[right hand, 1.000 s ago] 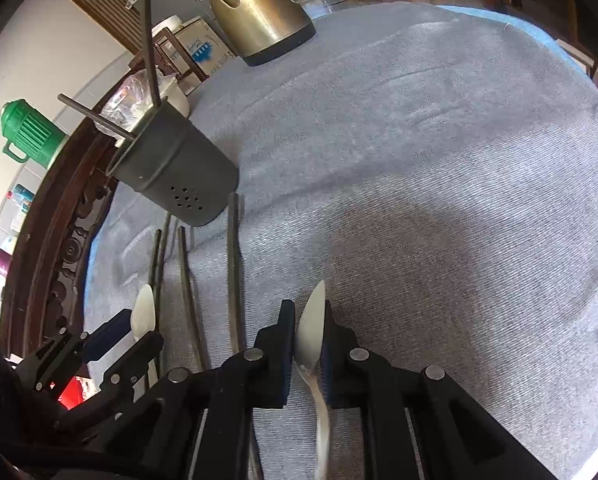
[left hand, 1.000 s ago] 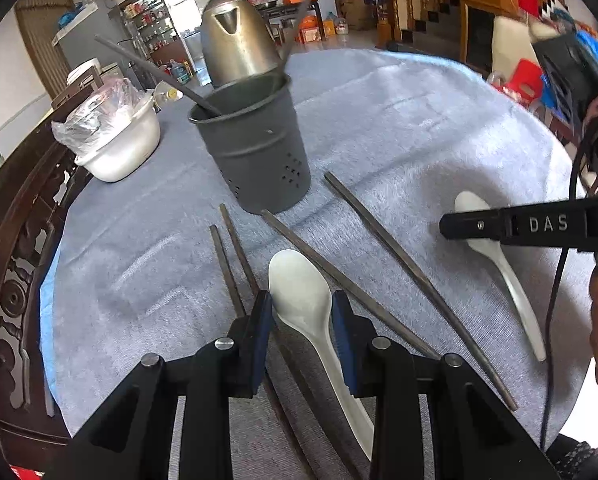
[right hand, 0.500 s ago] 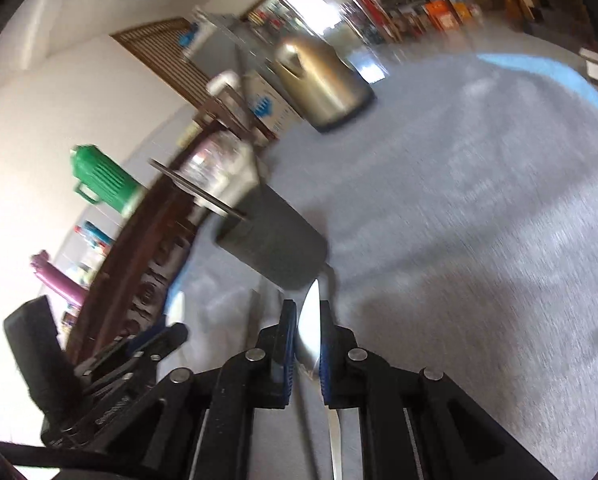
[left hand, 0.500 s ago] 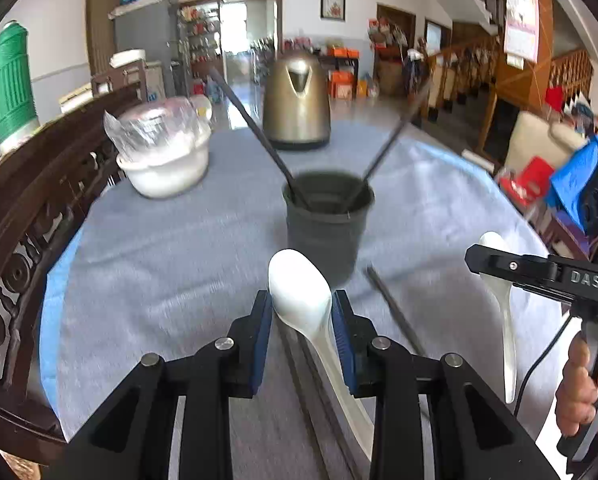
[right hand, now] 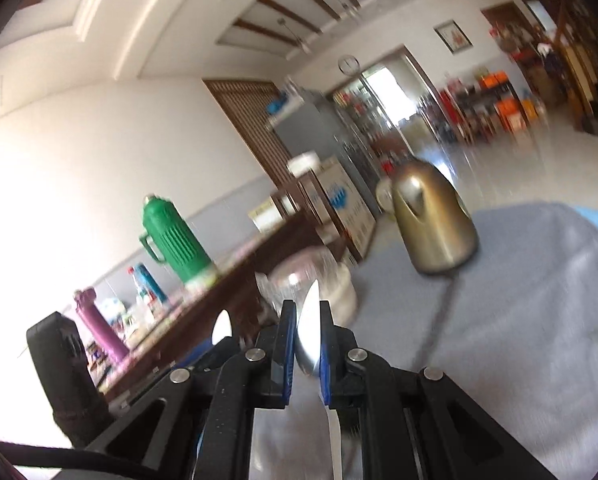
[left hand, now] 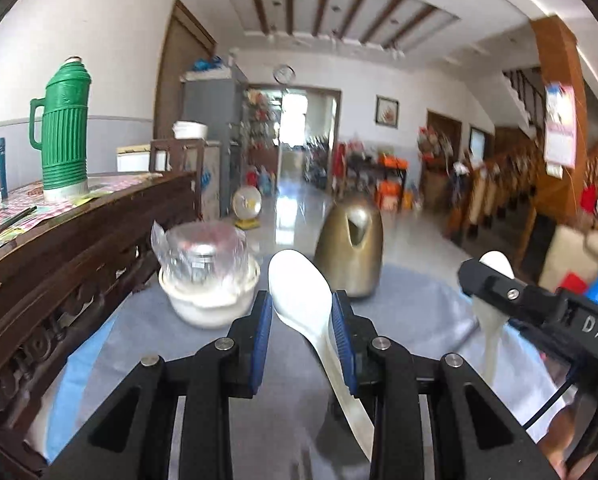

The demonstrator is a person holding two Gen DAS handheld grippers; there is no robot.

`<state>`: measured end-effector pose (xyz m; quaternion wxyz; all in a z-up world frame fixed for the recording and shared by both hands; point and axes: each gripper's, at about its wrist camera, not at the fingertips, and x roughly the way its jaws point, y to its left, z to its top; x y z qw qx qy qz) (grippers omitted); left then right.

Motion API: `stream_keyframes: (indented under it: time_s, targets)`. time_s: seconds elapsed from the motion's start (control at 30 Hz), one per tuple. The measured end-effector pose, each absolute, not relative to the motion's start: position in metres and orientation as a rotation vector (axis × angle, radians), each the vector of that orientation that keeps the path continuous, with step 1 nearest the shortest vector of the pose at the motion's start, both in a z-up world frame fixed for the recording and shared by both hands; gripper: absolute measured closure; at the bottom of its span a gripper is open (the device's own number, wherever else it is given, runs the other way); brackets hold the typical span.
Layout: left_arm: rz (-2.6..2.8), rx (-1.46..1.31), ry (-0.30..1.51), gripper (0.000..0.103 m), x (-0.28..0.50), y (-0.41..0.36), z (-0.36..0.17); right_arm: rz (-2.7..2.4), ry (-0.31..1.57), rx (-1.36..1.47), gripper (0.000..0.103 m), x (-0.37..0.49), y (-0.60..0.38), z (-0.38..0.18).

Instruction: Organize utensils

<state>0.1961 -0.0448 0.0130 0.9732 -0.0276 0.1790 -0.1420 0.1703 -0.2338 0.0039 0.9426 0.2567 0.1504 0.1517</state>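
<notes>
L bkgd: green thermos on the wooden sideboard, well apart from the work area.
Bowl: white bowl w/ plastic wrap on the grey tablecloth, L of kettle.
L gripper: jaws closed on a white spoon; bowl end up past the blue pads, handle runs down-R under the R-side finger.
Kettle: brass-coloured kettle just behind the spoon tip in L view, upright.
R gripper: jaws clamped on second white spoon, seen edge-on, tip up. In L view this spoon shows behind the R tool's finger.
Changed, 1 s: both spoons lay on the cloth w/ jaws around them; now both are lifted clear. Cams tipped up from tabletop to room/ceiling.
Changed, holder: dark utensil cup was centre of L view 0.5 s ago; now out of both views, likely below frame.
Chopsticks: the loose ones on the cloth also gone from view.
Means: pick-up done on both sides at once; my read = carry phase, next is tipping spoons into the cup.
Risk: cup unseen, frames blurred, so aim can't be judged; L spoon sits skewed in grip, could pivot.
</notes>
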Motion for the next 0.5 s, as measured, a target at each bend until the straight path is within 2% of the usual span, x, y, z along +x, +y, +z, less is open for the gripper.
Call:
stream_keyframes:
  time_s: [0.27,0.5]
  targets:
    - [-0.258,-0.091,0.343,0.071,0.235,-0.057,-0.018,0.251,0.310,0.529,0.092,0.246,-0.226,-0.015]
    - [-0.265,0.029,0.310,0.071,0.228,-0.078,-0.051,0.217,0.350,0.489,0.092,0.262,-0.226,-0.035]
